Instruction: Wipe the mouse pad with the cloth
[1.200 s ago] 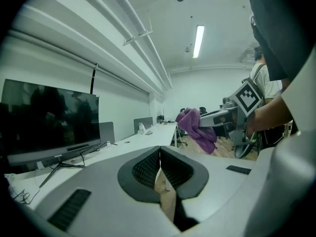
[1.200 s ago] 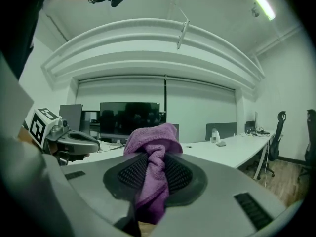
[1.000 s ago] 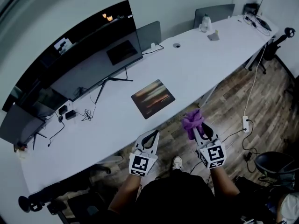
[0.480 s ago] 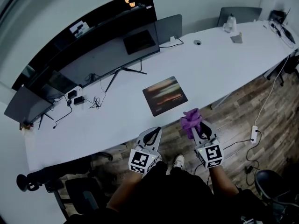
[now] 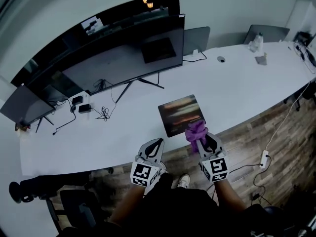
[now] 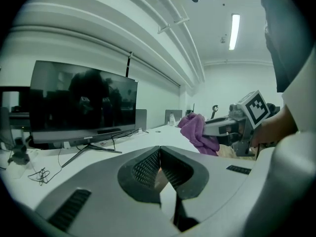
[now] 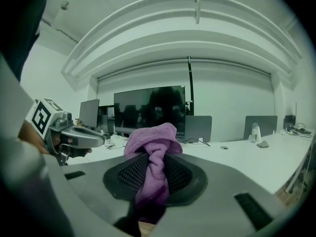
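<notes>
The mouse pad (image 5: 181,114), dark with a sunset picture, lies flat near the front edge of the long white desk (image 5: 113,132). A bunched purple cloth (image 5: 195,131) is pinched in my right gripper (image 5: 199,138), which hovers at the desk's front edge just below the pad's near right corner. The cloth (image 7: 150,147) bulges up out of the shut right jaws. My left gripper (image 5: 152,149) sits lower left of the pad, off the desk's edge, jaws shut and empty (image 6: 159,163). In the left gripper view the cloth (image 6: 196,131) and the right gripper (image 6: 232,125) appear at right.
A wide dark monitor (image 5: 113,58) on a thin stand is behind the pad, with cables (image 5: 101,111) to its left. A second screen (image 5: 196,37), a bottle (image 5: 256,42) and small items stand far right. Wood floor (image 5: 247,142) and a power strip (image 5: 264,158) lie below the desk edge.
Both grippers have drawn closer to the desk; the cloth in the right gripper now reaches the desk's edge by the pad's near corner. The head view has shifted.
</notes>
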`<state>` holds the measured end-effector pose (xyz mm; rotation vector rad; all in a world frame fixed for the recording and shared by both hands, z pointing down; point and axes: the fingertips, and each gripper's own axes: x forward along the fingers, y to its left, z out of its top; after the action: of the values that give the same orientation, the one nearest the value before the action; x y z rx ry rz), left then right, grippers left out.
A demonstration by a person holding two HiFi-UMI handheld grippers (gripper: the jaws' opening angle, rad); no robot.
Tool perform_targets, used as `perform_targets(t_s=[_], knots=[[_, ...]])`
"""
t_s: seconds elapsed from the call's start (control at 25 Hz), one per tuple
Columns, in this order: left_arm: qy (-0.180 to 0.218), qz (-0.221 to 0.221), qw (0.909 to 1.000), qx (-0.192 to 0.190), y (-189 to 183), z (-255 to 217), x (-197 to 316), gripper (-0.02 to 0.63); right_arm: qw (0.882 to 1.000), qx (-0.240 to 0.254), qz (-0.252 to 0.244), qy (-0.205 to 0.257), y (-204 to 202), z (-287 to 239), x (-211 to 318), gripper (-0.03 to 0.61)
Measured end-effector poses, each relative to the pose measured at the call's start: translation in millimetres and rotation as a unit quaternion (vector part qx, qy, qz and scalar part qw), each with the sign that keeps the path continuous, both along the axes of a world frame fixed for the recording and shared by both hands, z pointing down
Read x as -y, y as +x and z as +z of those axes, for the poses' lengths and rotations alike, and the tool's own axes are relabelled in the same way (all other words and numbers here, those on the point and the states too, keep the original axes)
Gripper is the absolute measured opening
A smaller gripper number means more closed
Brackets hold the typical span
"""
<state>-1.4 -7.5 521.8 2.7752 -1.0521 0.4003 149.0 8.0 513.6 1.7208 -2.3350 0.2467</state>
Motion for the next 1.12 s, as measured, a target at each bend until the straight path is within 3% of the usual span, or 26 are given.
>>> perform_targets(t_s=[0.36,0.68,0.96,1.12], knots=[[0.037,-0.021,0.9991,-0.009,-36,-23,68,0.021,0.999,0.021,-0.033,0.019,-40,-12,61,0.1],[0.028,-0.028,0.9988,-0.029,-62,-22,96,0.021,0.998,0.05,-0.046,-0.004,-66,-7,97,0.097],[0.042,-0.036,0.9975,-0.045,-80,-32,116,0.021,0.997,0.06,-0.037,-0.016,-77,0,115,0.097],[0.04,-0.058,0.9959,-0.057,-98,-32,131,0.021,0.994,0.097,-0.021,-0.035,-75,10,129,0.097]])
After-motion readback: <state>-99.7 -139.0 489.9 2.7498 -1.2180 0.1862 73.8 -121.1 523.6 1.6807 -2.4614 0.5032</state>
